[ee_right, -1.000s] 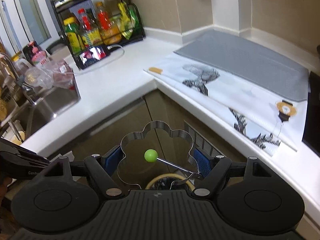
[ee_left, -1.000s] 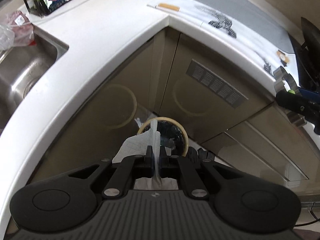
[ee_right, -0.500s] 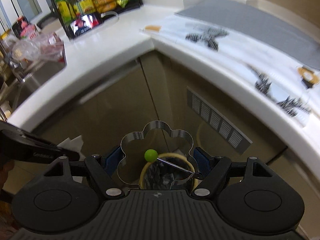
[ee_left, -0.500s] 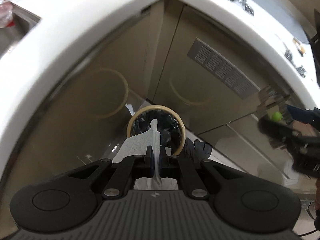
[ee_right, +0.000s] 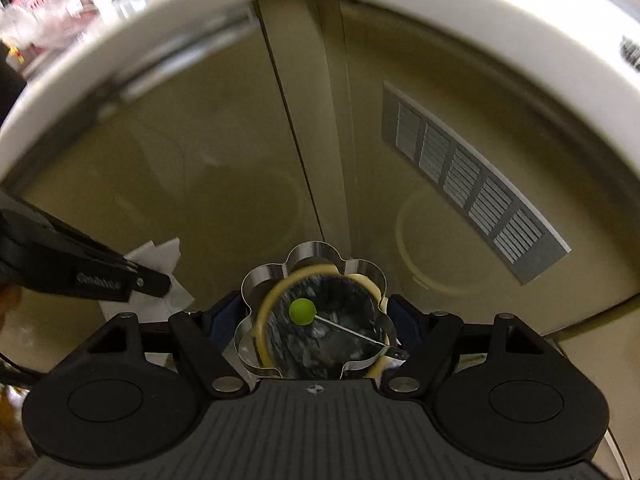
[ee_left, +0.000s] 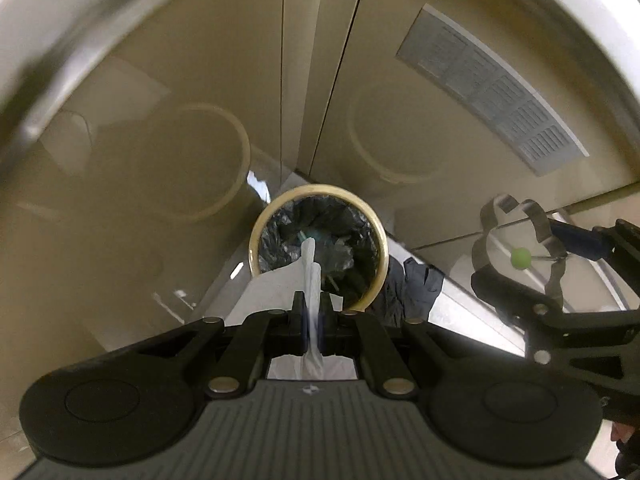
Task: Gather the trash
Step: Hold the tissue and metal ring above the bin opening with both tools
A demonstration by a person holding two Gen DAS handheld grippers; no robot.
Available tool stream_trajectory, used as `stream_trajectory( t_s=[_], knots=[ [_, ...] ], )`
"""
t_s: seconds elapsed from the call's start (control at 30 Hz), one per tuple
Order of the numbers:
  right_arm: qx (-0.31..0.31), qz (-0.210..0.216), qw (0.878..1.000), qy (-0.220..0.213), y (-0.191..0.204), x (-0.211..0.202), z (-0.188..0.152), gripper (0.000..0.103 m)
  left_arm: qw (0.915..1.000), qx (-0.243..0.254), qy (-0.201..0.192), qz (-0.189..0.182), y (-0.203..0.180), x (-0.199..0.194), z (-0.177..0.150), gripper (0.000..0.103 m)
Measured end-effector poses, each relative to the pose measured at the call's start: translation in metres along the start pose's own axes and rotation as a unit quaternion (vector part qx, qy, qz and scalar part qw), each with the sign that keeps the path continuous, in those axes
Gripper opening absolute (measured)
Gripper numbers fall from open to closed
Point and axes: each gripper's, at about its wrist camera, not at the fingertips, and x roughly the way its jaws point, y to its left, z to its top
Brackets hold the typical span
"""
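Observation:
My left gripper [ee_left: 314, 312] is shut on a white paper tissue [ee_left: 311, 276] and holds it above a round trash bin [ee_left: 256, 236] with a cream rim and a black liner. My right gripper [ee_right: 316, 320] is shut on a flower-shaped metal ring [ee_right: 256, 280] with a wire handle and a green ball [ee_right: 301, 311]. It hangs right over the same bin [ee_right: 266, 308]. The ring [ee_left: 540, 224] shows at the right of the left wrist view. The tissue [ee_right: 160, 260] and the left gripper show at the left of the right wrist view.
Glossy beige cabinet doors [ee_left: 200, 100] stand behind the bin under a white countertop edge [ee_right: 440, 8]. A grey vent grille [ee_left: 492, 92] sits in the right door. A dark cloth [ee_left: 412, 288] lies on the floor to the right of the bin.
Both grippers have dropped below the countertop toward the bin, each keeping its load. The bin now looks larger and closer. The sink and counter items have left the view.

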Motion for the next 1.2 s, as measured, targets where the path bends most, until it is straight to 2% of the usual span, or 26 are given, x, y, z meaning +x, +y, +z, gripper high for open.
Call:
stream_trajectory(
  t_s=[0.17, 0.67, 1.07, 1.2],
  knots=[
    [-0.008, -0.004, 1.000, 0.020, -0.003, 0.028, -0.004, 0.080, 0.9996, 0.006, 0.016, 0.023, 0.000, 0.028, 0.009, 0.004],
    [-0.026, -0.008, 0.998, 0.060, -0.007, 0.098, -0.007, 0.080, 0.9982, 0.012, 0.048, 0.034, -0.002, 0.091, 0.021, 0.004],
    [-0.022, -0.009, 0.997, 0.071, -0.008, 0.114, -0.003, 0.080, 0.9975, 0.019, 0.056, 0.040, -0.007, 0.112, 0.023, 0.004],
    [-0.023, -0.011, 0.997, 0.075, -0.007, 0.105, 0.000, 0.080, 0.9971, 0.020, 0.061, 0.042, -0.006, 0.119, 0.021, 0.004]
  ],
)
